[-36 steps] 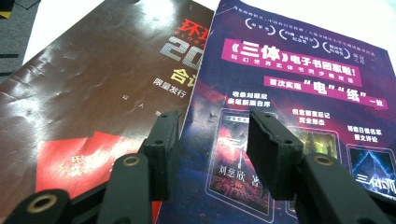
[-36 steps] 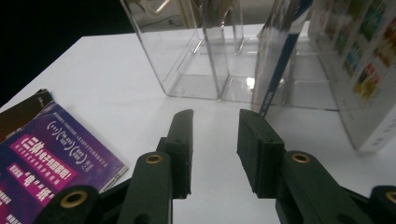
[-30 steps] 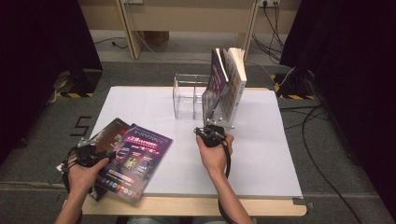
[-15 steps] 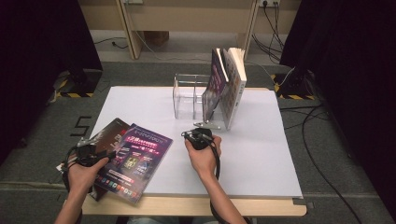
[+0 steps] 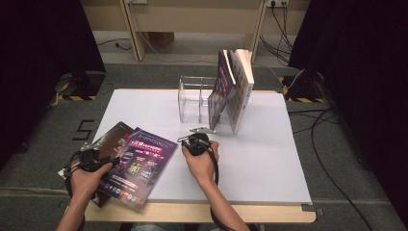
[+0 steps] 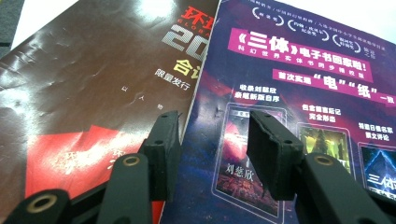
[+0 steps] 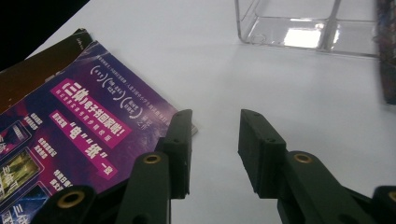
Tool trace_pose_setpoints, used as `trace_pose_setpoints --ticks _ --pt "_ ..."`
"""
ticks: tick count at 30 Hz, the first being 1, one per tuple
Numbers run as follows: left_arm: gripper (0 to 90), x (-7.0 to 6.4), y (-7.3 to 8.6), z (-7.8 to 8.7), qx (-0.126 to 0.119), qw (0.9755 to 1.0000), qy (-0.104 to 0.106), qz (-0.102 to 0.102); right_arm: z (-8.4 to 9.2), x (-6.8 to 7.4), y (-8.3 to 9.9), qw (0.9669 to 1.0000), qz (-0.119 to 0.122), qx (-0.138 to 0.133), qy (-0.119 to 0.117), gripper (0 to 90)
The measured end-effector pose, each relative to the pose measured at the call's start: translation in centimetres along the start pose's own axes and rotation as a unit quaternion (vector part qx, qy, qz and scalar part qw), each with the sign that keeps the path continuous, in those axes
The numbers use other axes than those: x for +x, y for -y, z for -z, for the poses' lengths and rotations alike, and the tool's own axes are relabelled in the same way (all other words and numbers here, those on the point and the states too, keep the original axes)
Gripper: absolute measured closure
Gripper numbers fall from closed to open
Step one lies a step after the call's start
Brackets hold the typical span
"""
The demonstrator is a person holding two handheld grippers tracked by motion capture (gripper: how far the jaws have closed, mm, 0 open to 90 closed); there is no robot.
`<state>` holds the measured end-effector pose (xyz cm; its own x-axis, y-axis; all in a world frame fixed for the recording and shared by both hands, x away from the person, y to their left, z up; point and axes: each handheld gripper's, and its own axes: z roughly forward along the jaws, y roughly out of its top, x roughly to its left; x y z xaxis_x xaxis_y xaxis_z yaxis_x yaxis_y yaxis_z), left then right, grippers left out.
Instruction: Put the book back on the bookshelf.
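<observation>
Two glossy flat magazines: purple magazine (image 5: 139,166) overlapping brown magazine (image 5: 111,139) | left hand-held gripper (image 6: 212,140), right hand-held gripper (image 7: 212,135): both agape, empty

Two magazines lie flat on the worktop (image 5: 269,159): a purple magazine (image 5: 139,166) overlapping a dark brown magazine (image 5: 113,137). One clear acrylic rack (image 5: 195,98) holds two upright books, a purple-covered book (image 5: 219,91) and a pale-covered book (image 5: 240,89)

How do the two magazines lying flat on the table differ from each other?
The purple magazine lies on top, overlapping the brown magazine, which is partly covered. The purple magazine's cover shows pink banners and small pictures; the brown magazine's cover is dark with a red patch. Both lie flat at the table's near left corner.
</observation>
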<state>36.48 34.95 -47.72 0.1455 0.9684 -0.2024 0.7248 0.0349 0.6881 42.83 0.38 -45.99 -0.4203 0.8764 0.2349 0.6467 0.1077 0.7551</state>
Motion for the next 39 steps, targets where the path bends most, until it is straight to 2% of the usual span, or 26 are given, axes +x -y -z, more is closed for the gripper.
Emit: trace_pose_setpoints --ticks 5,8,12,21,34,39 --pt "53.5 0.1 0.1 -0.1 0.004 1.0000 0.001 0.000 -0.7 0.3 -0.1 0.9999 0.000 0.010 -0.006 65.1" --pt "53.6 0.1 0.1 -0.2 0.005 1.0000 0.001 0.001 -1.3 0.4 -0.2 0.9996 -0.005 0.025 -0.015 64.2" --pt "53.8 0.1 0.1 -0.3 0.007 1.0000 0.001 0.001 -2.0 0.5 -0.2 0.9991 -0.009 0.039 -0.016 64.0" --pt "54.0 0.2 0.2 -0.4 0.010 1.0000 0.002 0.000 -3.1 0.5 -0.6 0.9979 -0.021 0.056 -0.026 62.5" --pt "54.1 0.2 0.2 -0.5 0.012 0.9999 0.001 -0.001 -4.0 0.8 -0.6 0.9971 -0.018 0.069 -0.029 61.7" --pt "54.1 0.2 0.2 -0.5 0.013 0.9999 0.002 -0.001 -4.4 0.8 -0.6 0.9962 -0.024 0.078 -0.032 61.0"
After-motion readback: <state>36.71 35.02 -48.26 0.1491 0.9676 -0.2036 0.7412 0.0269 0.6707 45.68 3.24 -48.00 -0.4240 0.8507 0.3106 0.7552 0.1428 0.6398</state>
